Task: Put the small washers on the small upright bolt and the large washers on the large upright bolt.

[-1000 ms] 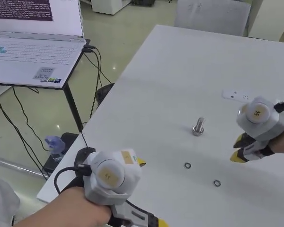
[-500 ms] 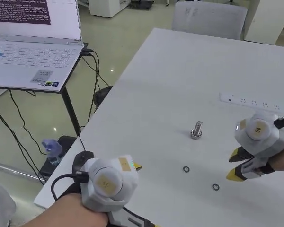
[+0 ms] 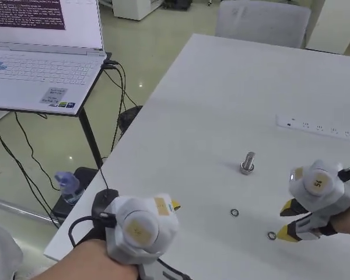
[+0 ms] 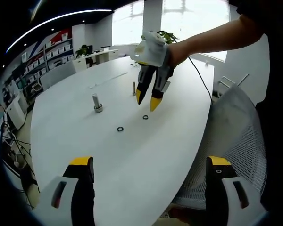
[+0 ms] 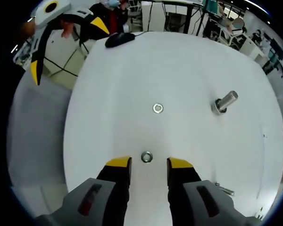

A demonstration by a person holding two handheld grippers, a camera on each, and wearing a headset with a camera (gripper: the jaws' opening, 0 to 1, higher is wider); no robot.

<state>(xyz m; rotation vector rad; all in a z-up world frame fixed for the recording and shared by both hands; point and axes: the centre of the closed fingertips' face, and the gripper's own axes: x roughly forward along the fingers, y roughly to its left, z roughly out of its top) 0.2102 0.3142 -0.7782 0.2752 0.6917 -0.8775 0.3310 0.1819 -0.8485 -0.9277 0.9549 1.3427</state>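
The right gripper [image 5: 148, 165] is low over the table [image 5: 132, 70]. Its claw is open a little way, and one washer [image 5: 146, 157] lies flat just between the two yellow tips. To do this well, go straight down so one tip lands on each side of the ring. Then squeeze slowly, because a thin flat ring can slide away or flip up. Lift it level and carry it to the bolt that fits.

A second washer [image 5: 157, 108] lies a bit further on, and the thick bolt [image 5: 224, 102] stands past it, off to one side. The left gripper [image 4: 149, 165] is held back near the table edge, with its claw wide and nothing in it.

I cannot tell if these two rings are small or large, as they look alike. A thin post [image 4: 134, 88] behind the right gripper may be the small bolt, but it is too tiny to be sure
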